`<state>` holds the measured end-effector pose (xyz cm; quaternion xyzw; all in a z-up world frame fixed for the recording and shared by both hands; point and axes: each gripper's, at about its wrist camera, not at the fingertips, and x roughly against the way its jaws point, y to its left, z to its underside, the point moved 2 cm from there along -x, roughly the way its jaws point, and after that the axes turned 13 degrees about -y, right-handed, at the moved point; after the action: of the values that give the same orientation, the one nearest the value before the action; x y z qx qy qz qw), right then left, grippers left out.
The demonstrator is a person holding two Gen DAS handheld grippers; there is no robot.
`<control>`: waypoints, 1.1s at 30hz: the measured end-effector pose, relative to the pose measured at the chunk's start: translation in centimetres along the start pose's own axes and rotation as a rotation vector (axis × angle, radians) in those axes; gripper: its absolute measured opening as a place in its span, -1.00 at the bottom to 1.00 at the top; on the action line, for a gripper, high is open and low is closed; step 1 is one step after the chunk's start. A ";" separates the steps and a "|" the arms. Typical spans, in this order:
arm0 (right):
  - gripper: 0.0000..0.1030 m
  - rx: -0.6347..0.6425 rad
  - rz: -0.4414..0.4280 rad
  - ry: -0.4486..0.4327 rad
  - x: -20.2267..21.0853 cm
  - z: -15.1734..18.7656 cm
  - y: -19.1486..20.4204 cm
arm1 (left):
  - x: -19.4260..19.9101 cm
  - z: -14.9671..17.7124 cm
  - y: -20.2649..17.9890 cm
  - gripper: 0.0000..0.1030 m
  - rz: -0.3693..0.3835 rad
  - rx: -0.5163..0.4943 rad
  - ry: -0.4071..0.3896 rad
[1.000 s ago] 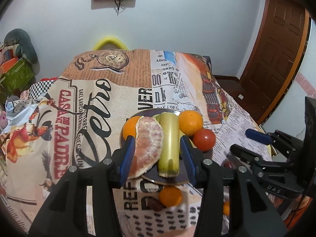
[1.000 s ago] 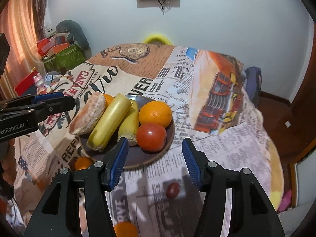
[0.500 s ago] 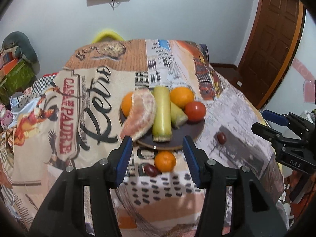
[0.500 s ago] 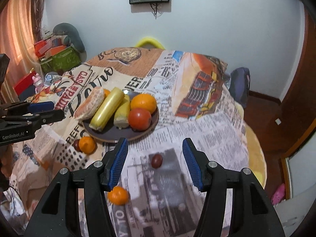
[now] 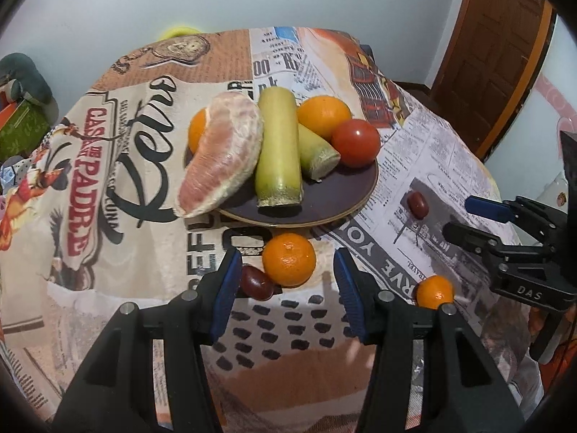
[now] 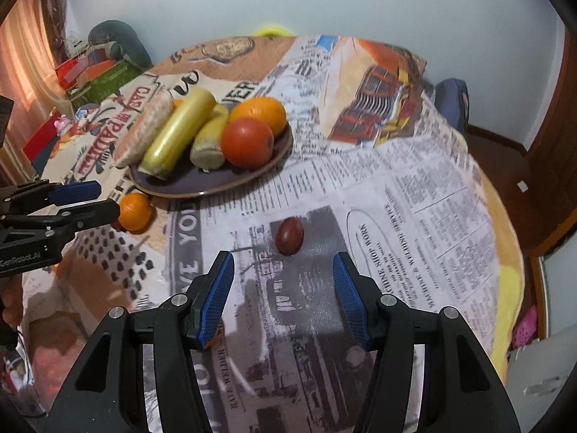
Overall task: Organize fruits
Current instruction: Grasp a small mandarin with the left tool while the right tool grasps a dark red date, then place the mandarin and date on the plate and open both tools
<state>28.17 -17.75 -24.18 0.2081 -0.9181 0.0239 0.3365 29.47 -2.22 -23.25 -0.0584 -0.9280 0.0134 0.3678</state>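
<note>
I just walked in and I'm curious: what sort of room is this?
Most likely a room in someone's home. A table under a newspaper-print cloth holds a plate of fruit, a wooden door stands at one side, and boxes and belongings are heaped in a corner.

Both tools, left (image 5: 286, 290) and right (image 6: 283, 296), have dropped toward the tablecloth (image 6: 396, 198).

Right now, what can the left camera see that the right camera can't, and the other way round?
Only the left view shows the brown door, a dark grape beside the near mandarin, and a second mandarin by the table edge. Only the right view shows the curtain and a pink shoe on the floor. Both show the plate of fruit, the tomato, a lone grape on the newsprint cloth, and each other's hand-held gripper, open.
</note>
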 end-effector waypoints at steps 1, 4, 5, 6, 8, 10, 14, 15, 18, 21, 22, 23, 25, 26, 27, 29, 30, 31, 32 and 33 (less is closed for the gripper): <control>-0.04 -0.003 -0.002 0.003 -0.3 0.0 -0.1 | -0.3 0.1 -0.1 0.02 0.002 -0.004 0.005; -0.19 -0.017 -0.016 0.014 -1.1 0.1 -0.4 | -1.3 0.4 -0.2 0.01 0.010 -0.012 0.020; -0.23 -0.019 -0.016 0.014 -1.4 0.1 -0.5 | -1.6 0.5 -0.2 -0.02 0.009 -0.014 0.024; -0.25 -0.021 -0.019 0.017 -1.7 0.0 -0.5 | -1.8 0.6 -0.3 -0.03 0.007 -0.018 0.026; -0.31 -0.028 -0.023 0.022 -2.2 0.1 -0.6 | -2.1 0.7 -0.3 -0.13 -0.005 -0.026 0.023; -0.37 -0.034 -0.028 0.027 -2.7 0.0 -0.6 | -2.3 0.7 -0.3 -0.22 -0.015 -0.035 0.019; -0.61 -0.045 -0.036 0.029 -3.3 0.0 -0.6 | -2.2 0.7 -0.1 -0.28 -0.006 -0.026 0.014; -0.62 -0.049 -0.035 0.027 -3.3 0.0 -0.7 | -2.2 0.7 -0.1 -0.28 -0.006 -0.027 0.012; -0.67 -0.057 -0.038 0.026 -3.3 -0.2 -0.7 | -2.0 0.6 -0.1 -0.29 -0.003 -0.024 0.011; -0.68 -0.056 -0.045 0.021 -2.9 -0.3 -0.5 | -1.5 0.5 -0.1 -0.29 0.006 -0.016 0.005; -0.68 -0.054 -0.048 0.017 -2.7 -0.3 -0.4 | -1.3 0.4 -0.1 -0.29 0.010 -0.015 -0.005; -0.68 -0.053 -0.050 0.012 -2.4 -0.4 -0.3 | -1.0 0.2 -0.1 -0.29 0.013 -0.013 -0.010; -0.68 -0.050 -0.055 0.002 -2.1 -0.7 -0.1 | -0.4 -0.1 -0.2 -0.29 0.019 -0.012 -0.025; -0.68 -0.051 -0.059 -0.008 -1.8 -0.9 0.0 | 0.0 -0.4 -0.3 -0.29 0.023 -0.011 -0.036; -0.68 -0.051 -0.063 -0.016 -1.6 -1.2 0.0 | 0.2 -0.6 -0.4 -0.29 0.025 -0.011 -0.043; -0.68 -0.051 -0.068 -0.035 -1.1 -1.7 0.2 | 0.7 -1.1 -0.7 -0.29 0.029 -0.016 -0.060; -0.68 -0.050 -0.070 -0.043 -1.0 -2.0 0.3 | 1.0 -1.4 -0.8 -0.29 0.032 -0.017 -0.069; -0.68 -0.049 -0.072 -0.050 -0.8 -2.2 0.4 | 1.1 -1.7 -0.9 -0.29 0.036 -0.016 -0.077; -0.68 -0.047 -0.075 -0.060 -0.7 -2.5 0.5 | 1.2 -1.9 -1.0 -0.29 0.040 -0.014 -0.083; -0.68 -0.043 -0.077 -0.070 -0.5 -2.9 0.6 | 1.3 -2.2 -1.1 -0.29 0.044 -0.012 -0.088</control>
<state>30.01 -16.46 -22.21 0.2369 -0.9208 -0.0162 0.3093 29.93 -3.16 -20.71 -0.0805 -0.9418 0.0182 0.3258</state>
